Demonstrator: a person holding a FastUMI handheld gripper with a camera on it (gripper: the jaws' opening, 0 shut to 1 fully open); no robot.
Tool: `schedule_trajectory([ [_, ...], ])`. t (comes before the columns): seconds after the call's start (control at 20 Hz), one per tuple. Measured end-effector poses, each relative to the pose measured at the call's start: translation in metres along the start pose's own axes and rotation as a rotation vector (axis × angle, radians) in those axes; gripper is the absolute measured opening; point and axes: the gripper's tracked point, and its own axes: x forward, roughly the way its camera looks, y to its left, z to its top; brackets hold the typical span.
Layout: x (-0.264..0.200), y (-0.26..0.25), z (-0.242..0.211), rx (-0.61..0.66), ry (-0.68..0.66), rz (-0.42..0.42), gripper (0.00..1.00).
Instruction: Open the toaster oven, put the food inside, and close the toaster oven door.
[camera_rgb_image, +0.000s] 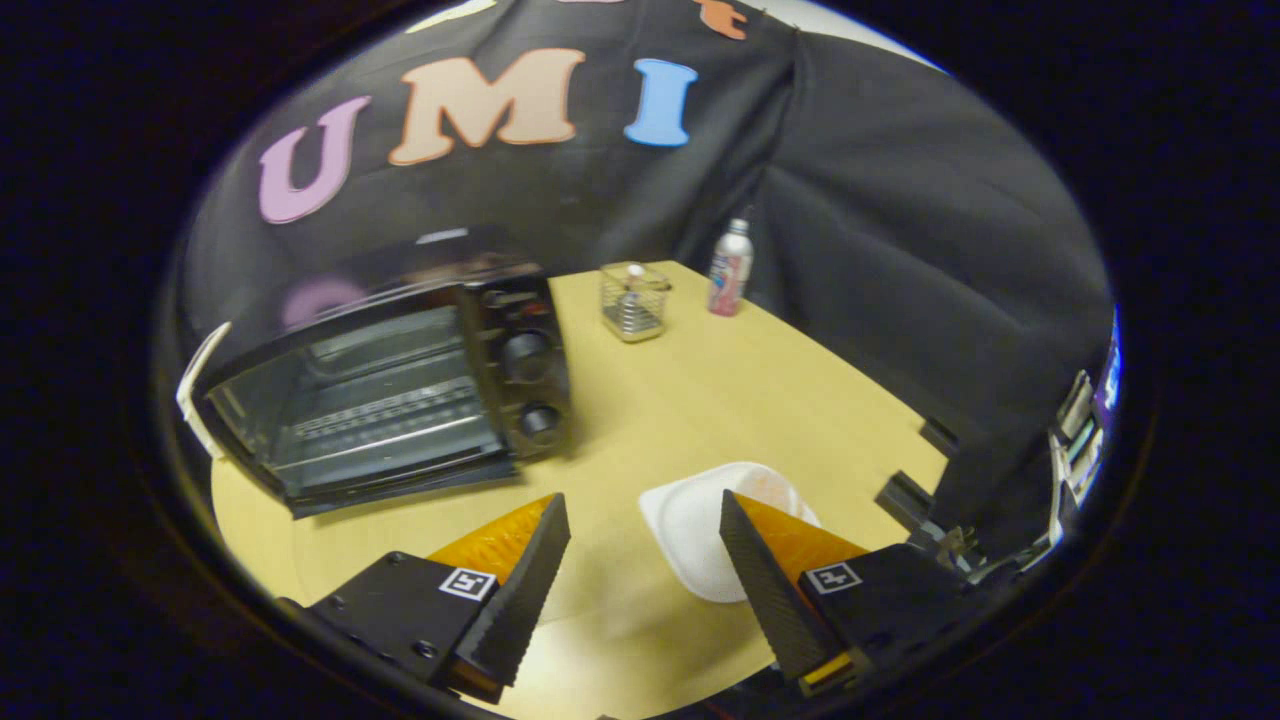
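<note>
The gripper (645, 525) hangs with fingers spread over the table (700, 400), plate (690, 530) just ahead (oven (390, 400) door down).

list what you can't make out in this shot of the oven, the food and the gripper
- Food on the white plate, gripper view: blurred, and one finger of the open gripper covers part; kind unclear.
- Toaster oven door: blurred; open or shut is unclear.
- Wire basket contents: too small.
- Bottle label: too small.
</note>
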Motion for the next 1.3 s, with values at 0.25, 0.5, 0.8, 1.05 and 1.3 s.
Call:
schedule_trajectory([
  [0.25,0.031,-0.046,-0.015,0.101,0.102,-0.156,0.96],
  [0.5,0.064,-0.073,-0.039,0.161,0.212,-0.203,0.96],
  [0.8,0.080,-0.078,-0.064,0.202,0.300,-0.204,0.93],
  [1.05,0.086,-0.074,-0.073,0.211,0.303,-0.161,0.75],
  [1.3,0.076,-0.061,-0.046,0.283,0.219,-0.120,0.60],
])
